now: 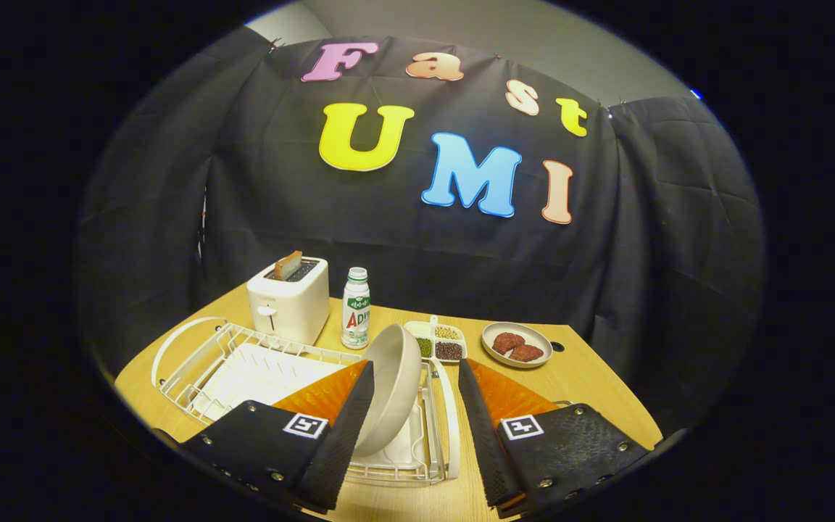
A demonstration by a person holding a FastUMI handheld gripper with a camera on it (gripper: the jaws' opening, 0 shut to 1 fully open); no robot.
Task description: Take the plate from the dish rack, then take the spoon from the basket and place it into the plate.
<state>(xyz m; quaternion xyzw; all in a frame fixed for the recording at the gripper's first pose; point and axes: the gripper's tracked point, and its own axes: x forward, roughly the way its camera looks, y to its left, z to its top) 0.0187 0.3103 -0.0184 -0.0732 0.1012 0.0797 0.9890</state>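
A pale beige plate (pixel 393 388) stands on edge in the white wire dish rack (pixel 243 366), at the rack's right end. My gripper (pixel 415 370) is open, its fingers spread wide. The left finger (pixel 349 420) lies just in front of the plate's left side, and the right finger (pixel 479 428) stands clear to the right of the rack. The plate sits between the fingers, nearer the left one, and I cannot tell if that finger touches it. The plate's lower rim is hidden behind the left finger.
Behind the rack stand a white toaster (pixel 289 299) with a slice of bread in it and a small bottle (pixel 356 308). To the right are a divided dish of beans (pixel 438 341) and a small plate with red pieces (pixel 517 344). The wooden table (pixel 584 384) ends close on the right.
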